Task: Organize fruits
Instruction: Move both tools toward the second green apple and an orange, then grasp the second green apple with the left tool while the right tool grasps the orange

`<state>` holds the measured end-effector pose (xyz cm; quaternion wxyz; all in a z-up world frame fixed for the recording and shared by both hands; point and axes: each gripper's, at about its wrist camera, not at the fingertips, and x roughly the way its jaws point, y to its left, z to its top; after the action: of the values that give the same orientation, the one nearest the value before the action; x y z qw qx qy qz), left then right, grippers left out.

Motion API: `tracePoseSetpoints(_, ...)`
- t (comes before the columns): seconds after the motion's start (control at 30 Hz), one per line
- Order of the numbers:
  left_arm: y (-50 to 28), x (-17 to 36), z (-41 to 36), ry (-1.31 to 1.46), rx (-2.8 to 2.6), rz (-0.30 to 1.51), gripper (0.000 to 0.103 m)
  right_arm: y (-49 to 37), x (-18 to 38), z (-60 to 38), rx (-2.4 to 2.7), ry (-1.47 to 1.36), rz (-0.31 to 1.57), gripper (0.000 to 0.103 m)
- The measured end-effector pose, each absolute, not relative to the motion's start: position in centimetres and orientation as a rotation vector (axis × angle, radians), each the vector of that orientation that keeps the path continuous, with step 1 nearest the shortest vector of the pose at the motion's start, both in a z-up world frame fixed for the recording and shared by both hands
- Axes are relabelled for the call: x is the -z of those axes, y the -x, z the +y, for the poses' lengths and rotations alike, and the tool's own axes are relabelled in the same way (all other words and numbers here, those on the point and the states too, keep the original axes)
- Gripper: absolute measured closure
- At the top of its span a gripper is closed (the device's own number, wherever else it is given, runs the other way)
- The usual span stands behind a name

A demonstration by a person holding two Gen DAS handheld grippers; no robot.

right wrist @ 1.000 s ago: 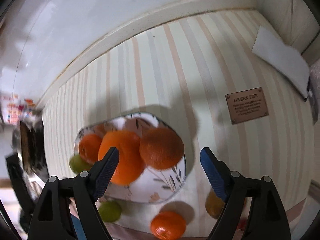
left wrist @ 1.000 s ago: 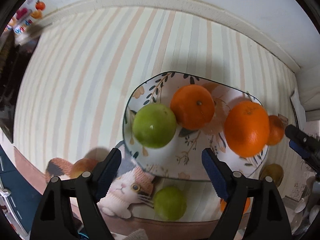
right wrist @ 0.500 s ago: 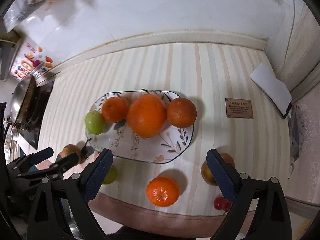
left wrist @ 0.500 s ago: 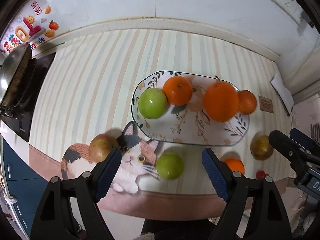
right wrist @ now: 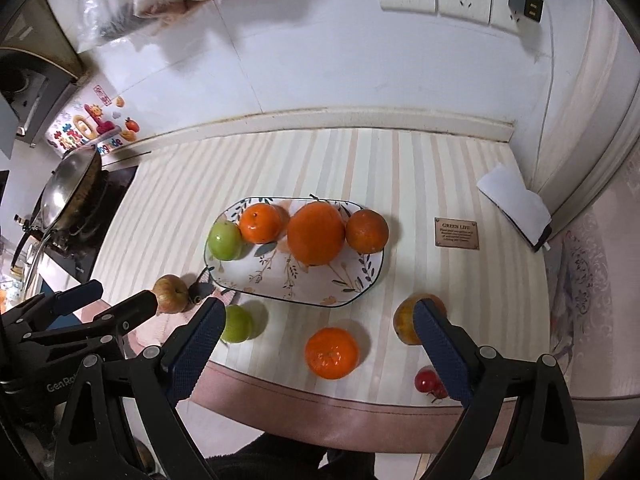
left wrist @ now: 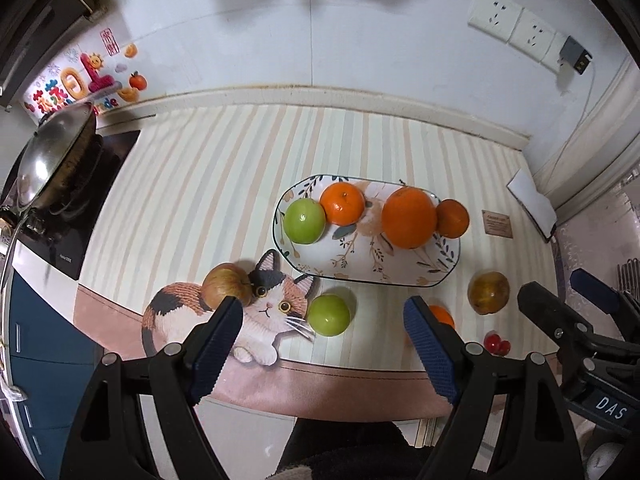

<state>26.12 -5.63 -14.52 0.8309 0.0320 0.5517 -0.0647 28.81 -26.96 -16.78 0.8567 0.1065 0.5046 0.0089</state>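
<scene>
Both claws, left claw point(left wrist: 323, 322) and right claw point(right wrist: 316, 322), hang open and empty above the desk point(right wrist: 420, 176). Four fruits sit on the plate point(right wrist: 280, 284).

An oval floral-patterned plate point(left wrist: 436, 268) on the striped tabletop point(left wrist: 208, 184) carries a green apple point(left wrist: 304, 221), a small orange point(left wrist: 342, 203), a large orange point(left wrist: 409, 217) and a darker orange point(left wrist: 453, 218). Near the front edge lie a reddish apple point(left wrist: 226, 285), a second green apple point(left wrist: 329, 314) and a brown pear point(left wrist: 489, 293). The left gripper point(left wrist: 320, 326) hangs above, fingers point(left wrist: 218, 340) spread wide.
</scene>
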Motion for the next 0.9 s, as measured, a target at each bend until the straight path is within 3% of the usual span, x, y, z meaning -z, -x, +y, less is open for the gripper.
tracePoseSetpoints(0.4, -25.1, 14.2, -4.7, 0.0, 0.144, 1.178, 0.021, -27.4, 17.0, -27.5, -0.046, -0.291, 1.092, 0.006)
tracePoseSetpoints(0.9, -29.9, 28.2, -6.0, -0.104, 0.14, 1.457, 0.021, -31.8, 33.6, -27.2, -0.038, -0.332, 1.402, 0.007)
